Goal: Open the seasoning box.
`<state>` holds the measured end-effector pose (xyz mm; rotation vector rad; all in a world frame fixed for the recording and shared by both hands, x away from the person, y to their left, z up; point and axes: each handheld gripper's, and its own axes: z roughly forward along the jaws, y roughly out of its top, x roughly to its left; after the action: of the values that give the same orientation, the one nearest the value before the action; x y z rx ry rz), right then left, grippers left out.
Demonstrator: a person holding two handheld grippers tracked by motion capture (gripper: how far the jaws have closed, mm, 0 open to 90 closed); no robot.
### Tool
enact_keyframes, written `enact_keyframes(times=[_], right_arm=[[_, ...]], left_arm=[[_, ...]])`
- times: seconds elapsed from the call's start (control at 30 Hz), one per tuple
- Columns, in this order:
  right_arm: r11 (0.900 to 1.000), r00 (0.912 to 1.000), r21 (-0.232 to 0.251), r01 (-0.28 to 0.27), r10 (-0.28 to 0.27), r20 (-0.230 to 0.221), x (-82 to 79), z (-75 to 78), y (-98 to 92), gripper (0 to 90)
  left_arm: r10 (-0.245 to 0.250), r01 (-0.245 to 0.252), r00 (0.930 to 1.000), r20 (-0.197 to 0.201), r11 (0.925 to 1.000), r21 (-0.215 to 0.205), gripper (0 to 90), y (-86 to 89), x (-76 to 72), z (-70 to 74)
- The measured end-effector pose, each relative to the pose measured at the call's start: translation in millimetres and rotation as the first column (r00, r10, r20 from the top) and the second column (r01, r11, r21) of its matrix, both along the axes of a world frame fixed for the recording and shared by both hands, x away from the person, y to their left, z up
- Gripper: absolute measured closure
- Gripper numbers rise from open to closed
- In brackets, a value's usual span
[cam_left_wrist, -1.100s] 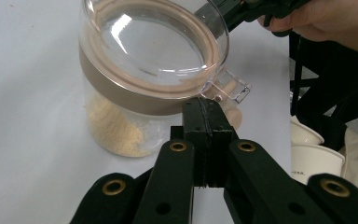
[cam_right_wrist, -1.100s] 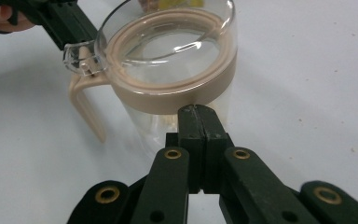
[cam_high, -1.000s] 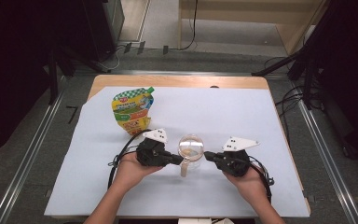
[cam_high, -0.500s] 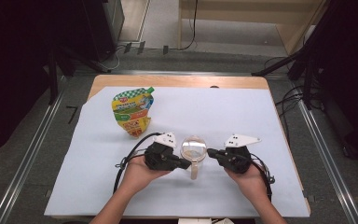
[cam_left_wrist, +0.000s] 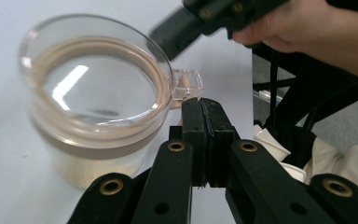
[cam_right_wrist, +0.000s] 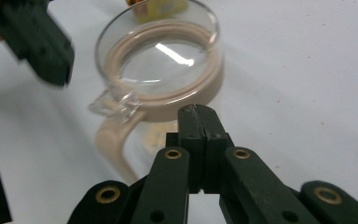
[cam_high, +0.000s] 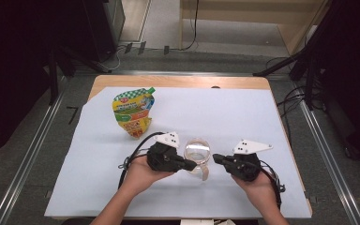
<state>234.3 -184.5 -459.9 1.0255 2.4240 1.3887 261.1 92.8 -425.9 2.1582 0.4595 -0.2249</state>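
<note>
A clear jar with a beige collar and a clear lid [cam_high: 197, 154] [cam_left_wrist: 93, 98] [cam_right_wrist: 163, 70] stands on the white mat between both grippers. Its beige handle [cam_right_wrist: 116, 144] and a clear lid tab [cam_left_wrist: 189, 84] point toward the person. My left gripper [cam_high: 191, 165] [cam_left_wrist: 208, 112] is shut with nothing between its jaws, its tip just beside the tab. My right gripper [cam_high: 216, 159] [cam_right_wrist: 199, 121] is also shut on nothing, its tip close to the jar's right side. A colourful refill pouch [cam_high: 133, 111] stands at the far left of the mat.
The white mat [cam_high: 234, 112] covers most of a wooden table [cam_high: 178, 82]. Cables trail from both grippers over the near edge. Metal rails and dark stands flank the table on the floor.
My left gripper has moved right and nearer to the person, closing on the jar's handle side. The right gripper has edged slightly left toward the jar. The jar stayed put.
</note>
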Motion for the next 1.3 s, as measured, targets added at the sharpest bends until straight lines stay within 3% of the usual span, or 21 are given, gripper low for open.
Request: enact_keyframes(times=[0.27,0.43,0.57,0.93,1.3], right_arm=[[0.999,0.9994,-0.018,-0.031,0.031,-0.017,-22.4,-2.6,0.9,90.0],[0.997,0.9973,-0.020,-0.070,0.069,-0.023,-40.4,-3.5,6.8,90.0],[0.993,0.9922,-0.008,-0.115,0.115,-0.049,-47.5,-8.1,17.6,90.0],[0.992,0.9903,-0.044,-0.121,0.118,-0.074,-42.8,-27.1,38.6,90.0],[0.993,0.9922,-0.043,-0.108,0.105,-0.068,-39.6,-26.9,34.7,90.0]], left_arm=[[0.045,-0.045,0.9989,0.011,0.9989,0.015,83.4,24.1,8.9,8.0],[0.117,-0.117,0.9931,-0.007,0.9931,0.011,73.7,40.0,18.4,7.2],[0.138,-0.138,0.9905,-0.002,0.9905,0.004,66.3,43.7,21.3,6.0],[0.169,-0.169,0.9856,0.002,0.9855,0.004,46.0,46.3,28.2,-1.3],[0.177,-0.177,0.9841,0.004,0.9840,0.014,43.1,45.8,29.5,-6.9]])
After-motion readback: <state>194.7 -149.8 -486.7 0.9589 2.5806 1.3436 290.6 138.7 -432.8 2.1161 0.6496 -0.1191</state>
